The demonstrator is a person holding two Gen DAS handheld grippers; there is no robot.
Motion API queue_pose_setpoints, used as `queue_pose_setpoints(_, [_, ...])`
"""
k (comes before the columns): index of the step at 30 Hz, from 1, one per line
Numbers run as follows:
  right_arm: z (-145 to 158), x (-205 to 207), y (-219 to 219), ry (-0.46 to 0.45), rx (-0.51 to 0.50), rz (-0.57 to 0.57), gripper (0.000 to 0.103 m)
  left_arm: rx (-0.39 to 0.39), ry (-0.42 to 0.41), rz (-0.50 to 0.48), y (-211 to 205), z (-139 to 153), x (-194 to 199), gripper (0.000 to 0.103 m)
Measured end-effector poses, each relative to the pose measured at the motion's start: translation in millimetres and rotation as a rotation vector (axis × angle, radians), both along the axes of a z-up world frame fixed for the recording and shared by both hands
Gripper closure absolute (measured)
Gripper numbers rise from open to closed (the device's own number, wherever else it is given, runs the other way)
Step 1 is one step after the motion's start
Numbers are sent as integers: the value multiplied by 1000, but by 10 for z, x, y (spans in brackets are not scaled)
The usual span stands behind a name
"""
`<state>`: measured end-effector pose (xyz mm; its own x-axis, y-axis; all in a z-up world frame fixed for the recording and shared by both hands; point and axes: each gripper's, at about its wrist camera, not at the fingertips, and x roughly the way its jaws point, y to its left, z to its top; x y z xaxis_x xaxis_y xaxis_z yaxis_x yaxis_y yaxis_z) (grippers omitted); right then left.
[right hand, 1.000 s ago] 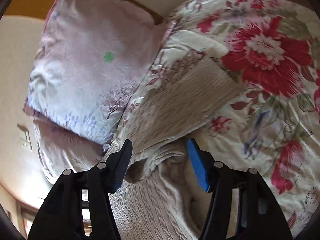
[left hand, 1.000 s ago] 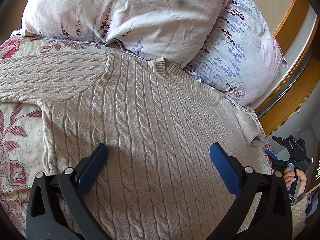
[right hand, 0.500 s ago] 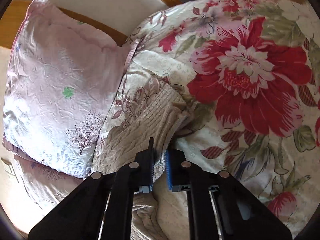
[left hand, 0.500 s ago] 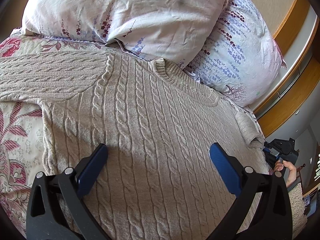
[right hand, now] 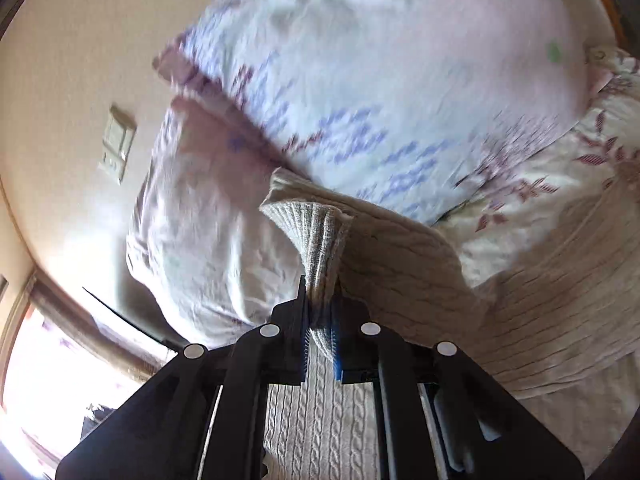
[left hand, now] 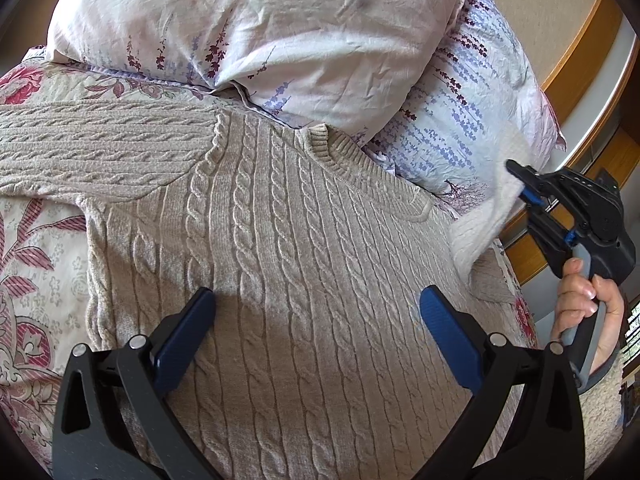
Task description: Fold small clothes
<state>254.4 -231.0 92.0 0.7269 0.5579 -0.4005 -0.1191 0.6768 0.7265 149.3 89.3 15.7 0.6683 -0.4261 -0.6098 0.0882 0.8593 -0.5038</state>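
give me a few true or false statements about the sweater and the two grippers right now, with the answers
1. The right gripper is shut on the sweater's sleeve cuff. True.
2. The left gripper grips the sweater's hem. False: its fingers stand wide open above the sweater's body and hold nothing.
3. The sweater is a beige cable knit. True.
4. The sweater lies on a bare wooden table. False: it lies on a floral bedspread, its collar near two pillows.
5. Both sleeves lie flat. False: the right gripper has one sleeve lifted; the other sleeve lies spread out flat.
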Motion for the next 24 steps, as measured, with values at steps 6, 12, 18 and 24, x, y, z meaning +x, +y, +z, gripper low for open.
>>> queue_pose_setpoints(6, [-652, 132, 757, 172, -62, 149, 94, -13, -5, 1, 12, 5, -4, 2])
queue_pose_setpoints(12, [-907, 126, 930, 241, -87, 171, 94, -21, -7, 3, 16, 4, -2, 2])
queue_pose_setpoints(18, [-944, 117, 1018, 249, -105, 174, 90, -82, -33, 36, 118, 20, -31, 2])
queue_pose_setpoints(24, [-828, 60, 1299, 210, -111, 308, 31, -174, -70, 197, 601, 117, -201, 2])
